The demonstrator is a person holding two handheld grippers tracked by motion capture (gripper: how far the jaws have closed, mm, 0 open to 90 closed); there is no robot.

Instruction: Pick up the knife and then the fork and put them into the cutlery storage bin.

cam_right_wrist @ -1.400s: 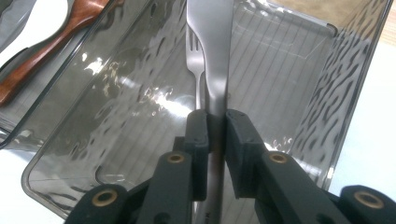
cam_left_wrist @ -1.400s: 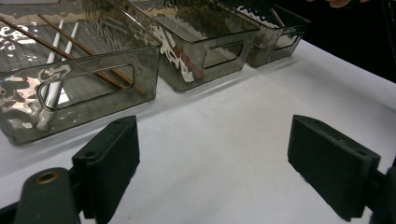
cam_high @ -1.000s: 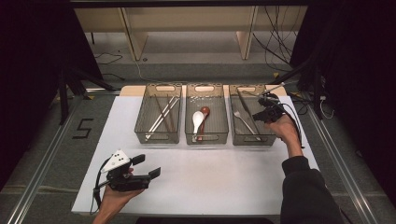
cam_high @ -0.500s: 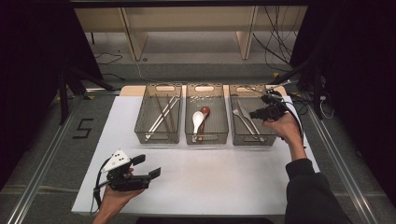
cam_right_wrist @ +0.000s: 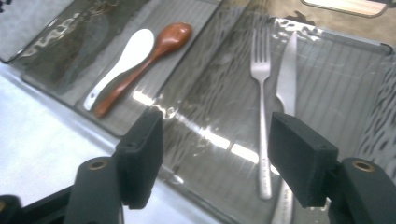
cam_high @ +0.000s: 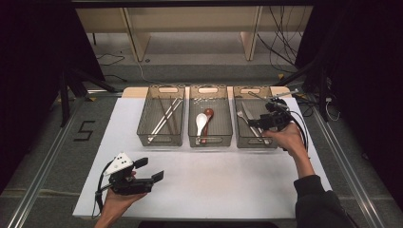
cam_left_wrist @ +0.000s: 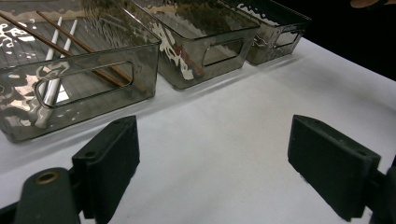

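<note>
The bins [cam_right_wrist: 327, 70] are smoky clear plastic, glossy and rippled, on a matt white tabletop [cam_high: 228, 185]. The fork [cam_right_wrist: 260, 88] and knife [cam_right_wrist: 287, 74] are bright polished metal. One spoon [cam_right_wrist: 159, 56] looks like varnished wood, the other [cam_right_wrist: 126, 56] smooth white; the tongs [cam_right_wrist: 215, 158] are matt black plastic.

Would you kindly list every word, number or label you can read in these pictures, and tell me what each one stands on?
"5": a dark figure marked on the grey floor to the left of the white table, in the high view.
Engraving on the fork handle and the knife handle, in the right gripper view: too blurred to read.
The three bins show no readable label.
</note>
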